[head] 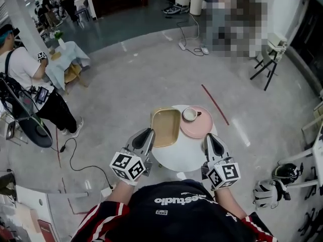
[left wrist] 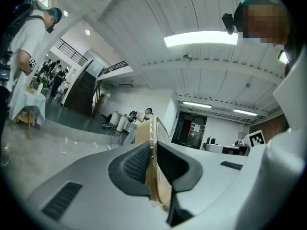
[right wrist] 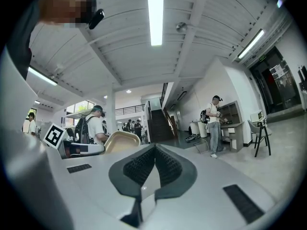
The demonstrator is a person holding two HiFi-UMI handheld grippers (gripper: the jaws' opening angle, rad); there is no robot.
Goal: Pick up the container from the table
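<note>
Since the tan rectangular container (head: 167,127) is already pinched by the left gripper (head: 147,133), the coming move is governed by how the container extends from that grip. Its thin left side wall is clamped between the ribbed pads (left wrist: 136,163), and the jaws are nearly closed on it. From the grip, the container is seen to lie ahead and to the right, with its long axis pointed away from the person, over the left part of the round white table (head: 187,153). Almost all of its length is carried beyond the jaws, so a sag or twist at the far end is judged likely as it is raised.

The right gripper (head: 209,137) is held empty with its jaws pressed together. It is kept well apart from the container and near the pink plate (head: 202,127), on which a white cup (head: 190,114) is set.

Whether the container's underside is clear of the tabletop cannot be settled from the head view. No table is shown in the left gripper view, where the container is seen edge-on with its far end cut short. From this it is judged to be lifted.
</note>
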